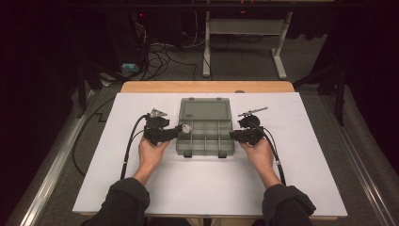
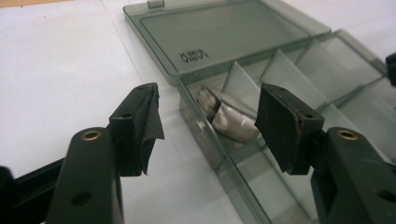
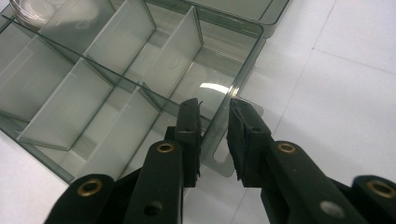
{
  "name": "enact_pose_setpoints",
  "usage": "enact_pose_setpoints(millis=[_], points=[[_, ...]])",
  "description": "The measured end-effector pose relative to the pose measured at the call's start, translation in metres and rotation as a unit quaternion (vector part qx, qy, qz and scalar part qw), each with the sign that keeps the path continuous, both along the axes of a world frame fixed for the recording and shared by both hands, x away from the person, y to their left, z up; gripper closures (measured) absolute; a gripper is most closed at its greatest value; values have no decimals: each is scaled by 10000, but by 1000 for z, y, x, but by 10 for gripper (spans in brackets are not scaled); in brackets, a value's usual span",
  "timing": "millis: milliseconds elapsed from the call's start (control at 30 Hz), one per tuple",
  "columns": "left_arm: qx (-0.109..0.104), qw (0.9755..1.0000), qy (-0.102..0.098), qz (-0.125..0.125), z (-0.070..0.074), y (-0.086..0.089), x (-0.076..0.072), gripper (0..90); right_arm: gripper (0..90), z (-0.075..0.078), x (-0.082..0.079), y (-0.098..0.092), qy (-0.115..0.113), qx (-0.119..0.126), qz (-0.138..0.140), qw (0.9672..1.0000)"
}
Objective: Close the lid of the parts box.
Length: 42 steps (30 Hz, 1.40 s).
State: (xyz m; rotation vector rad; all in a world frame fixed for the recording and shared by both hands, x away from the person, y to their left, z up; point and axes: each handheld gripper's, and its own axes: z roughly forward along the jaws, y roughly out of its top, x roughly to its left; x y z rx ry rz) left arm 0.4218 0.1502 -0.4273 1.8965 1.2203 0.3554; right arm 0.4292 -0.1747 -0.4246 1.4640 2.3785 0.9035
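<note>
Organizer box [image 1: 205, 136] lies lid-back, long axis probably crosswise; right claw [image 3: 214, 140] pinches its wall, left claw [image 2: 210, 126] spread

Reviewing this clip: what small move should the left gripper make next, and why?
Probably draw the left gripper back from the organizer box: its jaws stand open, the small roll already lies in the near-corner compartment, and the right gripper clamps the box's side wall.

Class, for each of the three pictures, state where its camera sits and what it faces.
High view: above the person's side, facing down at the white table; forearms and hands show.
Left gripper view: on the left gripper, facing the grey transparent plastic compartment box; its open jaws show.
Right gripper view: on the right gripper, jaws astride the box's wall.
All share the box.
</note>
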Motion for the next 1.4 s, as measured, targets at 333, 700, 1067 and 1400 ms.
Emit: enact_pose_setpoints(millis=[333, 700, 1067, 1400], points=[[16, 9998, 205, -29, 11, -7, 22, 409, 750, 0, 0, 1, -8, -19, 11, 10000], [150, 9988, 458, 28, 6, -26, 55, 414, 750, 0, 0, 0, 8, -17, 11, 10000], [285, 9938, 1076, 4, 4, -35, 87, 434, 751, 1, 1, 0, 48, -47, 32, 10000], [164, 9890, 1468, 28, -7, -29, 100, 433, 750, 2, 2, 1, 47, -83, 77, 9999]])
